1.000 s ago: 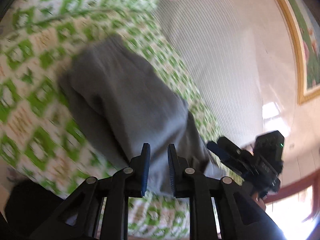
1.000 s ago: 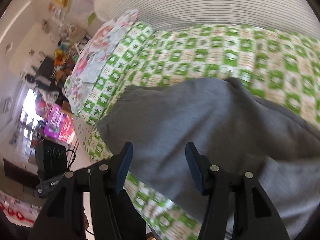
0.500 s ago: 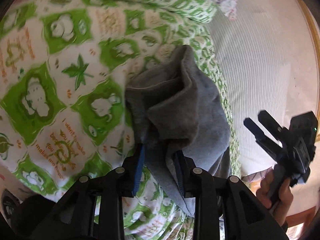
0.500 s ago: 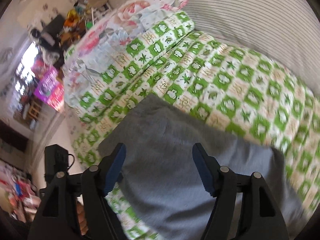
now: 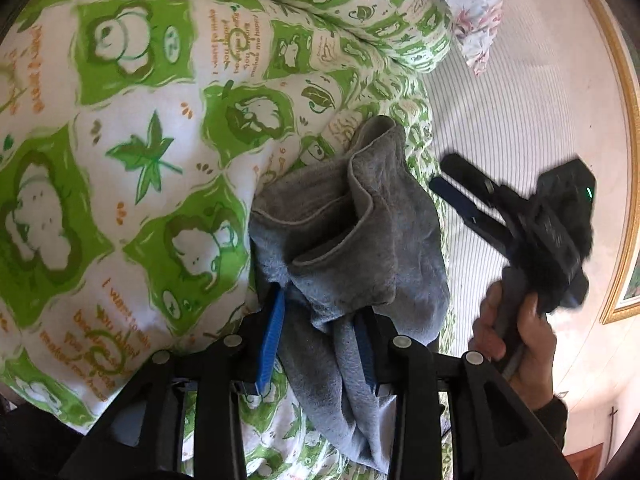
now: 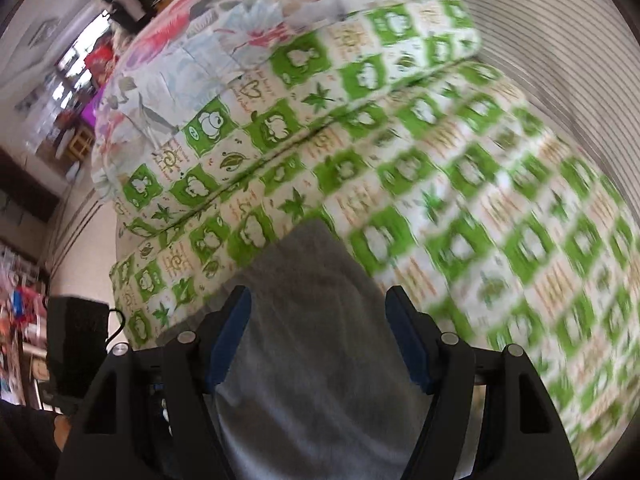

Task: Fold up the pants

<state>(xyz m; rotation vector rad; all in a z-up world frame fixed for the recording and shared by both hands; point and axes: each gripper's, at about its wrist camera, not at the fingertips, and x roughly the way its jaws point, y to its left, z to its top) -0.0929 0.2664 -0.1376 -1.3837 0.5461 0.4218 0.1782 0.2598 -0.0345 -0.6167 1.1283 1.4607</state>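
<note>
Setting: a home bedroom. My work surface is a bed with green-and-white cartoon-print bedding [image 6: 460, 168], a floral pillow [image 6: 224, 36], gilt picture frame [image 5: 628, 184] on the wall, cluttered shelves [image 6: 60, 80] behind.

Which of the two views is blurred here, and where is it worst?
Right wrist view: motion blur smears the green patterned bedspread, worst toward the right edge; the grey pants look soft. Left wrist view: mostly sharp on the pants; only the right gripper is slightly smeared.
</note>
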